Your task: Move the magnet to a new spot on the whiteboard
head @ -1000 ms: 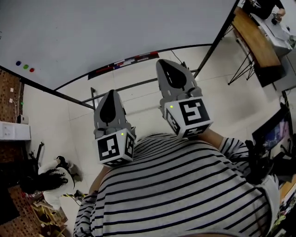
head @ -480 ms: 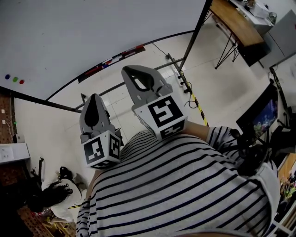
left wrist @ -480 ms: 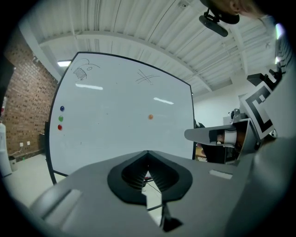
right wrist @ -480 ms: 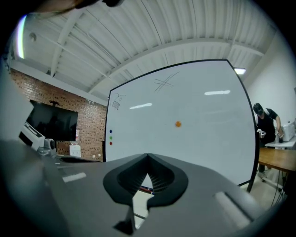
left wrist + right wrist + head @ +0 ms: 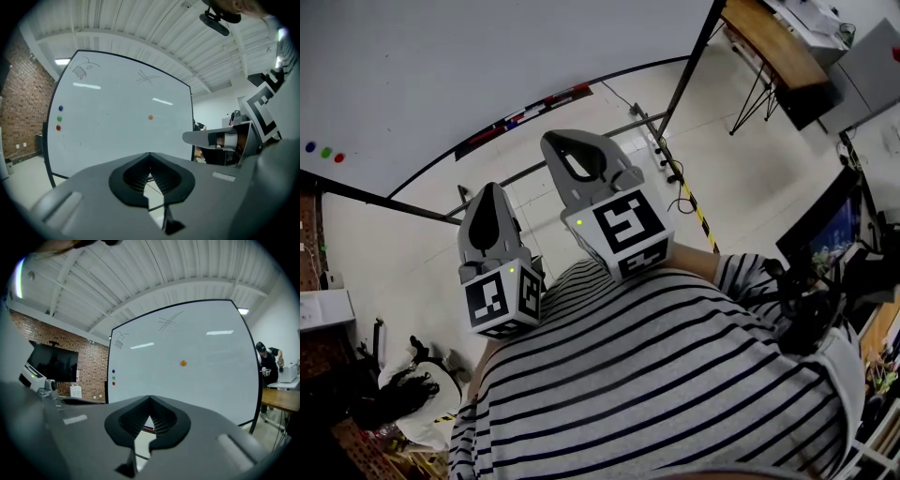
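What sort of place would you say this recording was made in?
Most likely an office or lab workspace. A large freestanding whiteboard carries an orange magnet. There is also a brick wall with a dark screen in front of it, and a wooden desk.

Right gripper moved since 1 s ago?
Yes, slightly. In the head view the right gripper had its tip just past the marker tray's right end; now it sits below that end, farther from the whiteboard. The camera shifted too.
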Demonstrator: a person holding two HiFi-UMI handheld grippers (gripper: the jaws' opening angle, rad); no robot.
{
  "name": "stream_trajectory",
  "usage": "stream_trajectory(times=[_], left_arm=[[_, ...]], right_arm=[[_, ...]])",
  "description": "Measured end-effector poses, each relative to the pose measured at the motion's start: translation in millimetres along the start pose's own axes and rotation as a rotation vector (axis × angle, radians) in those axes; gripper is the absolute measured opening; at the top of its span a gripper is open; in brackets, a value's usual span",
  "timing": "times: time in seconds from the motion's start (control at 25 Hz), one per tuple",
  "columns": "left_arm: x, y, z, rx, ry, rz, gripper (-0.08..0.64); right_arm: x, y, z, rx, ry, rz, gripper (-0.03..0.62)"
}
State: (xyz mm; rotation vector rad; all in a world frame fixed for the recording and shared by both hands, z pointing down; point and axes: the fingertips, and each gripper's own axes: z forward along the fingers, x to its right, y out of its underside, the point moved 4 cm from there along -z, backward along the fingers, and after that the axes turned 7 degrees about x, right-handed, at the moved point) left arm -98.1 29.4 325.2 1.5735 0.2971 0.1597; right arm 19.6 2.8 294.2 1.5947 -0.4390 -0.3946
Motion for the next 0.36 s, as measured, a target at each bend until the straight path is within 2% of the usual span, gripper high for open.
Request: stream_trajectory(times=[0.36], left_arm=[[-5.2,0.2,-2.8,-0.009,-0.005,0.003,0.015]], right_arm=[[-9.3,-1.8,2.0,0.006,-0.024,-0.007,0.005]])
